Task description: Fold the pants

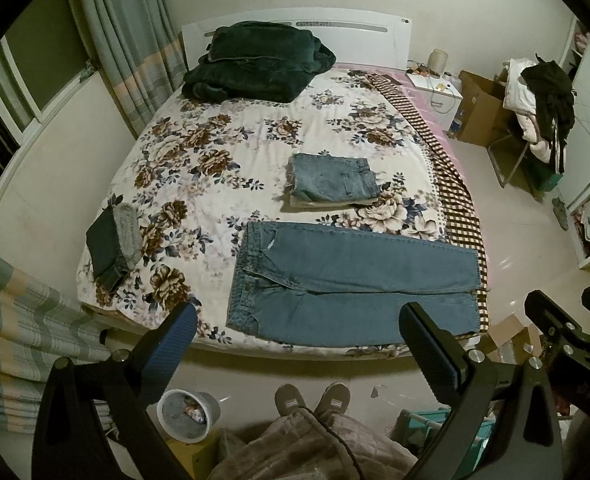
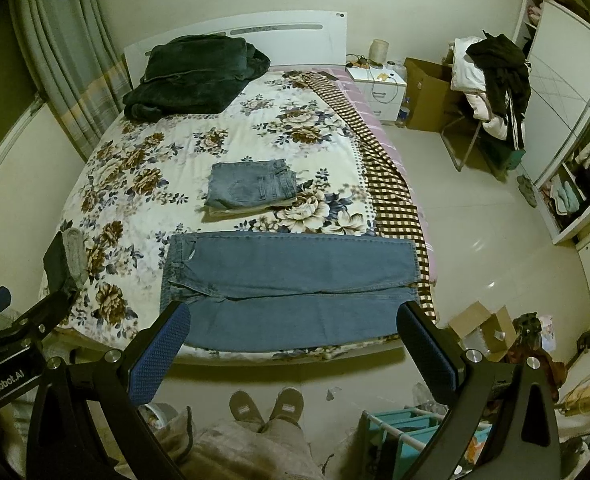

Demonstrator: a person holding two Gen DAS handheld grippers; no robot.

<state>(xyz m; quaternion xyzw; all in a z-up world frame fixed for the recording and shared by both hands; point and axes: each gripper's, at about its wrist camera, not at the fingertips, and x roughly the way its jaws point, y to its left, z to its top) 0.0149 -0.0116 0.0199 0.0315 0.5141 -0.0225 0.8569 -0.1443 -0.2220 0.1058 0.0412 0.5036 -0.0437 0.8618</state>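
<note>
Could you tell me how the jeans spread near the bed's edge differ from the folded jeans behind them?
The spread jeans lie flat at full length, legs side by side; the folded jeans form a compact bundle on a pale garment. The spread pair looks a deeper blue, the folded pair more faded. Both are denim on the floral bedspread.

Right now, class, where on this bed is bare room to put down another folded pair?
Free: the floral cover between the dark green blanket and the folded jeans, and left of them. Crowded: the near edge, under the spread jeans.

We see the pants (image 1: 351, 284) lying flat across the bed's (image 1: 223, 152) near edge. Behind them sits a folded stack (image 1: 331, 178); a blanket (image 1: 255, 60) lies by the headboard.
</note>
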